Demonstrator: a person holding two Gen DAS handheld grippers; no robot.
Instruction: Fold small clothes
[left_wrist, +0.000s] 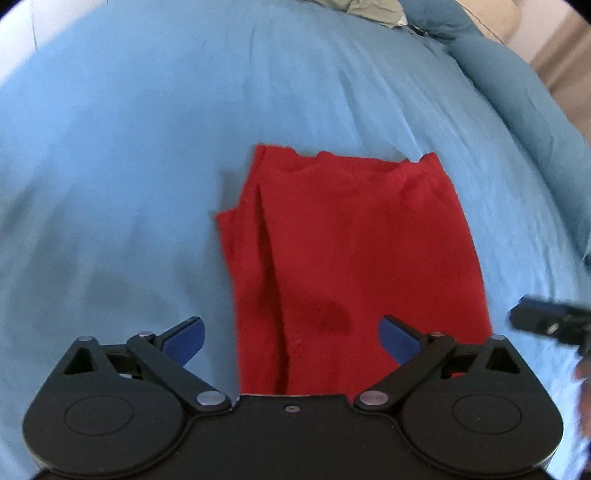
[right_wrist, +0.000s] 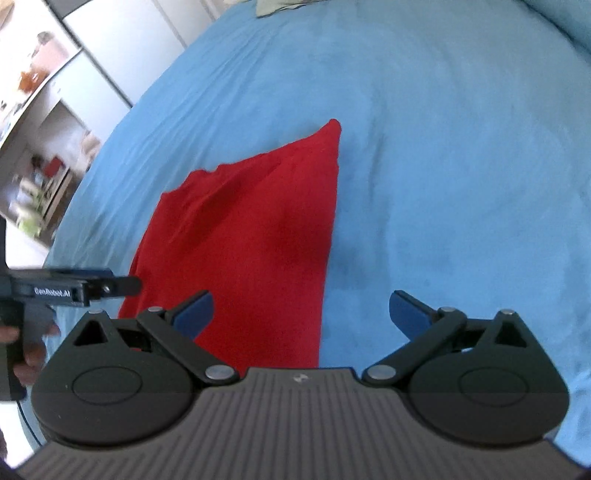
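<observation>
A red garment (left_wrist: 351, 251) lies folded into a long rectangle on the blue bedsheet (left_wrist: 129, 166), its collar end far from me. My left gripper (left_wrist: 291, 338) is open and empty, hovering above the garment's near end. In the right wrist view the garment (right_wrist: 251, 240) lies left of centre. My right gripper (right_wrist: 301, 314) is open and empty, above the garment's near right edge. The right gripper shows at the right edge of the left wrist view (left_wrist: 550, 325). The left gripper shows at the left edge of the right wrist view (right_wrist: 74, 286).
A pale green garment (left_wrist: 369, 9) lies at the far end of the bed, also seen in the right wrist view (right_wrist: 273, 6). A blue pillow (left_wrist: 517, 92) lies at the far right. White shelves (right_wrist: 44, 110) stand beyond the bed's left side.
</observation>
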